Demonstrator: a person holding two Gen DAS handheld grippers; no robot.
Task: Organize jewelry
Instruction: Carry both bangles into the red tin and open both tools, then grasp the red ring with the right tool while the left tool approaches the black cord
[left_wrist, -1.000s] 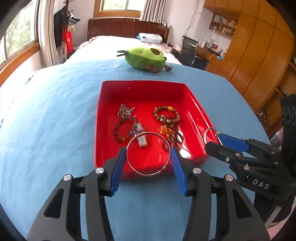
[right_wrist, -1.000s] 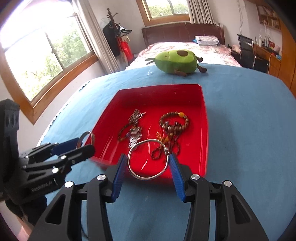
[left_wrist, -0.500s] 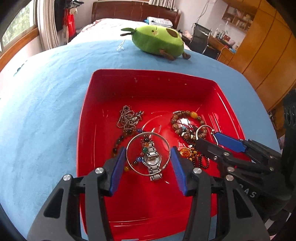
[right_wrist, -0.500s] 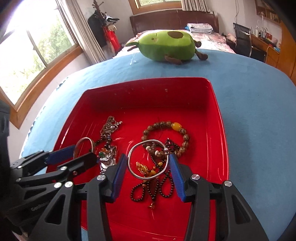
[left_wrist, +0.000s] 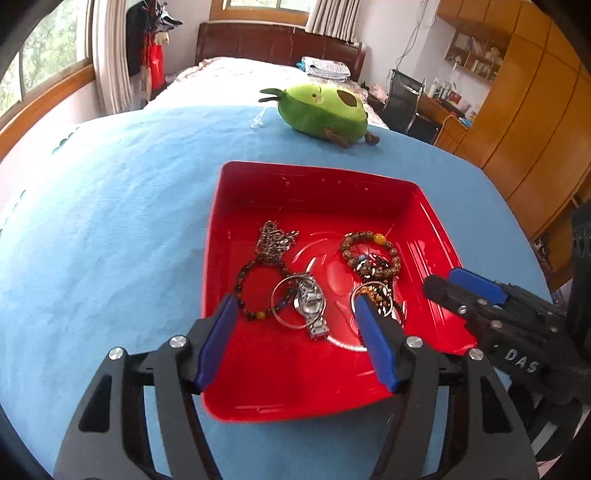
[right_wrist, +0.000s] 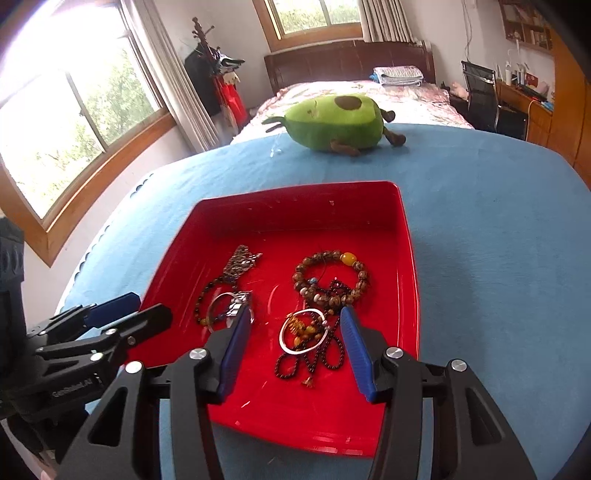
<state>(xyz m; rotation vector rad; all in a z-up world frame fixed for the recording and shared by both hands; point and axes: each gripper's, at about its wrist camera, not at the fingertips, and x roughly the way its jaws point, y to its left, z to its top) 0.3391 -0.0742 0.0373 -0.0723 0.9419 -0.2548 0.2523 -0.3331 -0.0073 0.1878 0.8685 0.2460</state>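
Bangles now lie in the red tray (left_wrist: 214, 229): one silver bangle (left_wrist: 291, 304) over the watch (left_wrist: 310, 306), the other bangle (right_wrist: 303, 331) on the beads. Both were pinched a second ago; left fingers (left_wrist: 295, 332) and right fingers (right_wrist: 291, 339) have just been opening and stand spread, empty.

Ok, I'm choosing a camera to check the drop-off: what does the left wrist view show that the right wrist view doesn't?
Left wrist only: the whole silver watch, crossed by one bangle, and the right gripper from the side. Right wrist only: the dark bead strand down to its tassel, and the left gripper from the side, jaws just opened, holding nothing. Both: the red tray, the second bangle, the avocado plush.
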